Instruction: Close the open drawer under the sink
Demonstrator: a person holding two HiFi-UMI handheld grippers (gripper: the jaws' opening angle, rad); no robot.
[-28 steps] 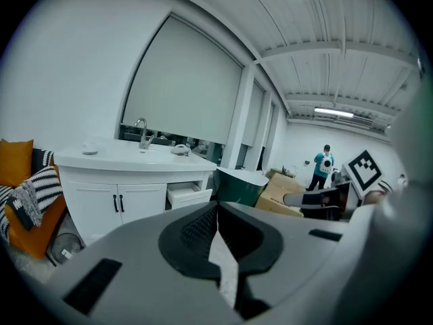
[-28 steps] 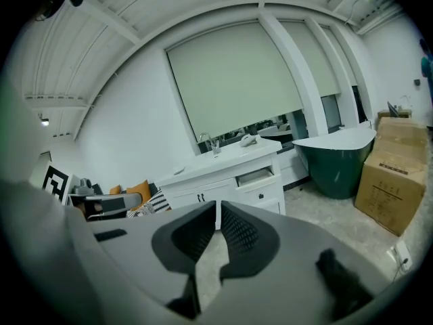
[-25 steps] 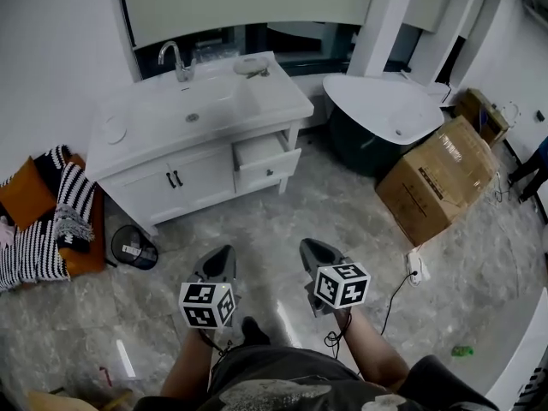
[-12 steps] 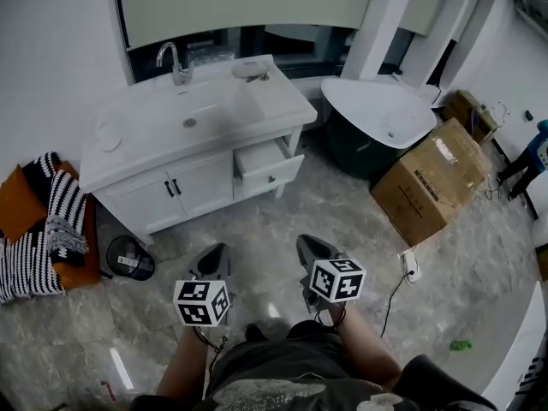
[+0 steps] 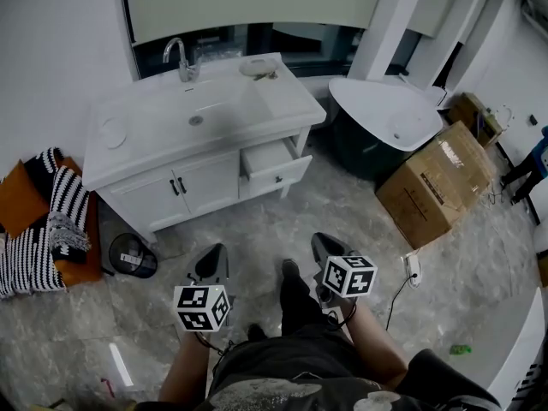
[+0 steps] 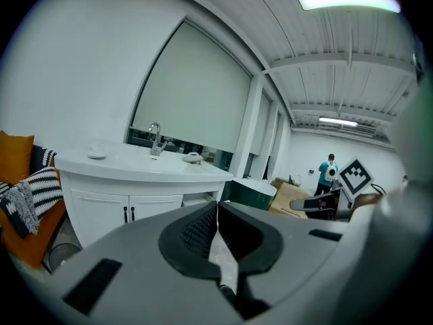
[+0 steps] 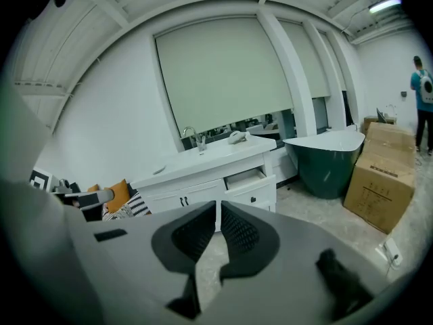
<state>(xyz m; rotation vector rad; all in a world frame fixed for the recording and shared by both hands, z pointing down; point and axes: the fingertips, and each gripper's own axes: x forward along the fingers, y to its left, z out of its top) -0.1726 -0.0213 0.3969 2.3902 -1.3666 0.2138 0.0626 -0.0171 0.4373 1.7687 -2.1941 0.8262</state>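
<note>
Drawer under the sink juts open, well ahead. We hold left gripper and right gripper closed, empty, for pushing.

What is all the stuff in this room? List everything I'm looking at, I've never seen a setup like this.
vanity: one, white, against the back wall, sink in its top
faucet: one, chrome, behind the basin
drawer: one, white, open, under the counter's right end
cupboard doors: two, white, shut, left of the drawer
bathtub: one, dark green outside, white inside, right of the vanity
cardboard boxes: two, brown, on the floor at far right
cushions: several, striped black-and-white and orange, left of the vanity
round container: one, dark, on the floor beside the cushions
power strip: one, white, on the floor near the large box
left gripper: one, grey, shut, empty
right gripper: one, grey, shut, empty
</note>
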